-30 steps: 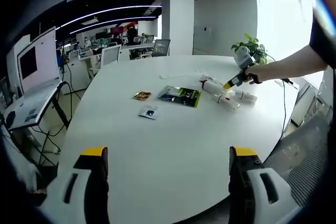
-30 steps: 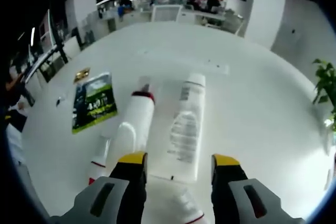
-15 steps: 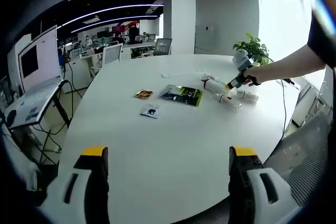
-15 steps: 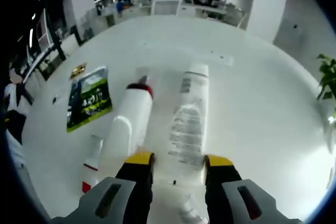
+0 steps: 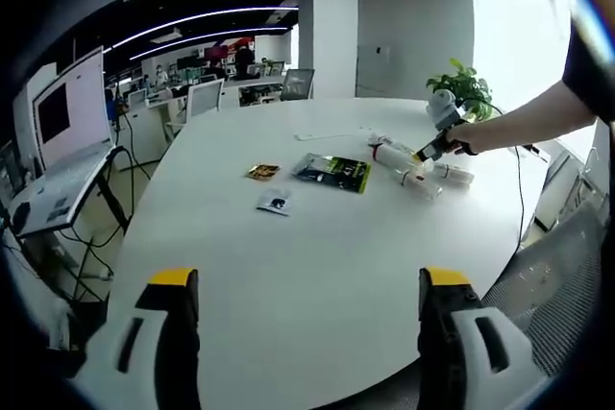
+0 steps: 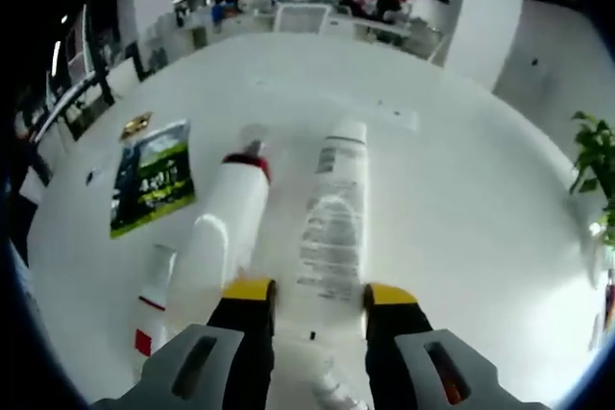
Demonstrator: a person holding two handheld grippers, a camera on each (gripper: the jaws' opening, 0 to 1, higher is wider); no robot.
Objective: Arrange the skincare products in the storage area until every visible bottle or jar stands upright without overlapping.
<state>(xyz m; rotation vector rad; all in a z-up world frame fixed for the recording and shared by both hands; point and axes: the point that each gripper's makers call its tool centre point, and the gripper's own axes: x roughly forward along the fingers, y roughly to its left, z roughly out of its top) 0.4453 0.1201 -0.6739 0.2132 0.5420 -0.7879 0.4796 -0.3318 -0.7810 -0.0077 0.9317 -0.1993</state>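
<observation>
Open-plan office, ceiling strip lights, large white desk (image 5: 317,237); potted plant (image 5: 468,88) beyond its far right edge. Left gripper (image 5: 298,324): jaws wide apart, holding nothing, above the desk's near edge. Right gripper (image 6: 309,297): jaws narrowed around the near end of a white printed tube (image 6: 334,228); firm clamping cannot be told. Tube lies flat toward the right edge, beside a white bottle (image 6: 223,228) with a red band, also lying down. Green packet (image 6: 151,177) nearer the centre.
</observation>
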